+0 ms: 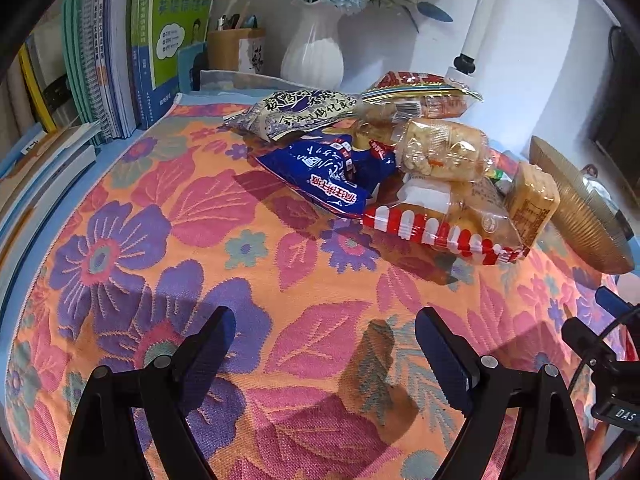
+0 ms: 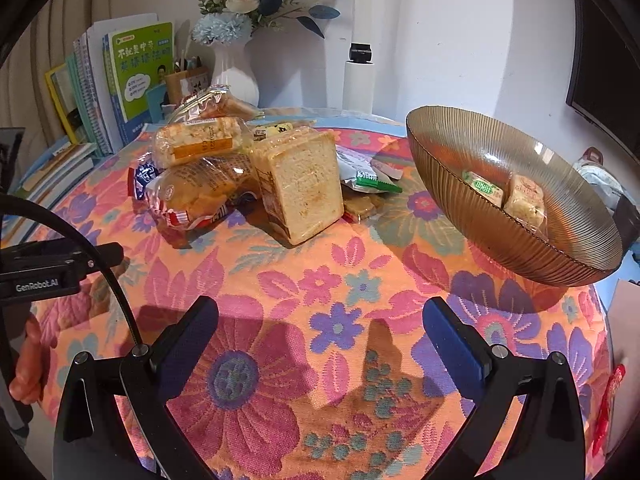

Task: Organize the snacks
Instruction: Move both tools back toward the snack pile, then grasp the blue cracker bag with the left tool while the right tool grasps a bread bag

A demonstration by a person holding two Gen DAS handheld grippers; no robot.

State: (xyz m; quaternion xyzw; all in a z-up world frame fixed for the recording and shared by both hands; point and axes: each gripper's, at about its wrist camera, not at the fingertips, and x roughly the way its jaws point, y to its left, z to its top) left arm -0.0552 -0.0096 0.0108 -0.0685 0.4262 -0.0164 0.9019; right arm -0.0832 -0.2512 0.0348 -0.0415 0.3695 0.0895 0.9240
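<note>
Left gripper (image 1: pixel 322 354) fingers spread wide, empty above tablecloth (image 1: pixel 160 240); right gripper (image 2: pixel 320 344) same.

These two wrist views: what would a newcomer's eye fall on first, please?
The heap of wrapped snacks mid-table on the loud floral tablecloth. To its right, a ribbed amber glass bowl holds two packets. Both tongs, left and right, hang open and empty.

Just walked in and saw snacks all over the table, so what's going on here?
Someone is sorting snacks with two handheld grippers. The left gripper and right gripper both hover open and empty over the floral tablecloth. Two wrapped snacks already lie in the ribbed bowl; the snack pile still waits.
</note>
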